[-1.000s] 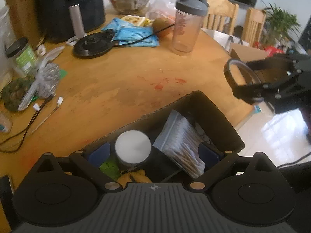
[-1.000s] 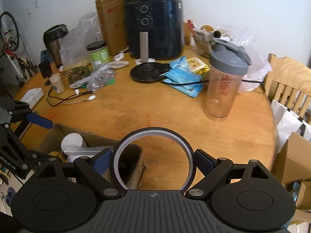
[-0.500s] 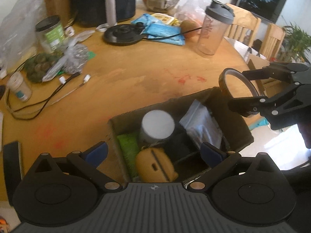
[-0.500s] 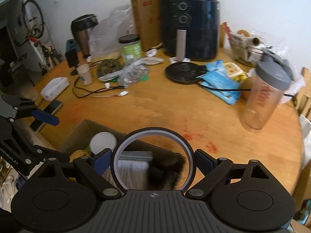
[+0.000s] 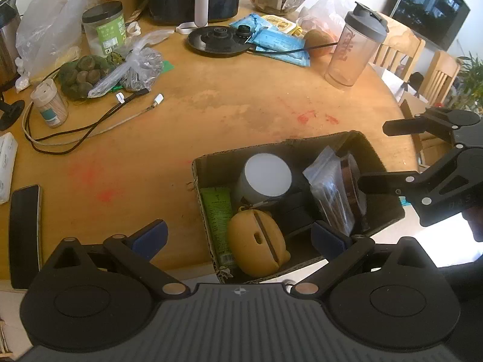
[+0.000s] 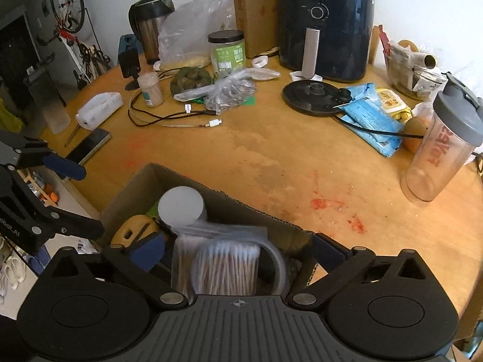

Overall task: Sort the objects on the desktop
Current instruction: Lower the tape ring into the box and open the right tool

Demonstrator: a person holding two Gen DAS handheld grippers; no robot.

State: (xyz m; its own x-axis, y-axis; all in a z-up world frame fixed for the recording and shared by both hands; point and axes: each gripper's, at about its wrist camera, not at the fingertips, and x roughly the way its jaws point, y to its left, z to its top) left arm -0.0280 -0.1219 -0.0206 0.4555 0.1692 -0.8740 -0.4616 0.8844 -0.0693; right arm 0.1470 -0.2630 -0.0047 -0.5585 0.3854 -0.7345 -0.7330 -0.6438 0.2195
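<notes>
The right gripper, jaws having just been opening wide, is releasing the clear tape ring, now lying inside the brown cardboard box beside the bagged cotton swabs, so this item looks sorted. The left gripper is hovering open and empty over the box's near-left corner.

Tape roll in box

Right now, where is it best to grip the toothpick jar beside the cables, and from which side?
Probably grip the toothpick jar across its round body, below the lid, coming level from the open table side. It stands upright and narrow; the netted bag crowds its far side.
</notes>
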